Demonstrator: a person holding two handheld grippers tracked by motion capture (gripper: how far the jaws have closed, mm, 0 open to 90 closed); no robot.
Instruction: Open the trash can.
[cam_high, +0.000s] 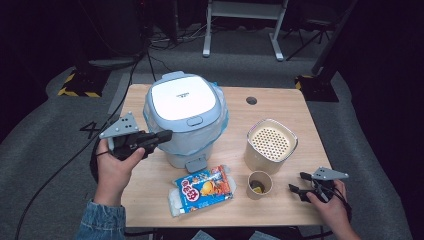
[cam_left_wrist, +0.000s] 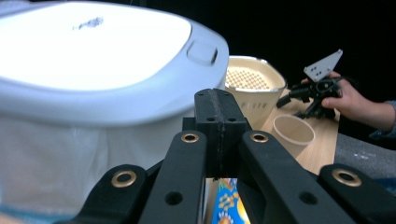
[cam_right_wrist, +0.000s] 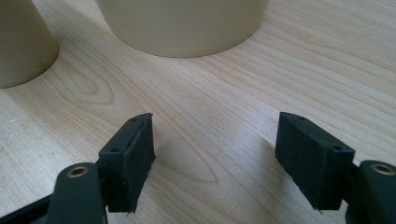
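My left gripper (cam_high: 167, 134) is held above the table at the left side of a white lidded bin (cam_high: 184, 100) lined with a pale blue bag. Its jaws are shut with nothing between them, and in the left gripper view they (cam_left_wrist: 219, 100) point past the bin's lid (cam_left_wrist: 93, 51). My right gripper (cam_high: 297, 181) rests low at the table's front right with its jaws open and empty over bare wood (cam_right_wrist: 215, 135). A colourful snack packet (cam_high: 204, 189) lies in front of the bin. A paper cup (cam_high: 260, 184) with something small inside stands beside it.
A cream container with a perforated top (cam_high: 272, 142) stands behind the cup, close to my right gripper; its base (cam_right_wrist: 182, 23) and the cup (cam_right_wrist: 18, 42) sit just ahead of the open jaws. The wooden table (cam_high: 280, 105) has a cable hole at the back.
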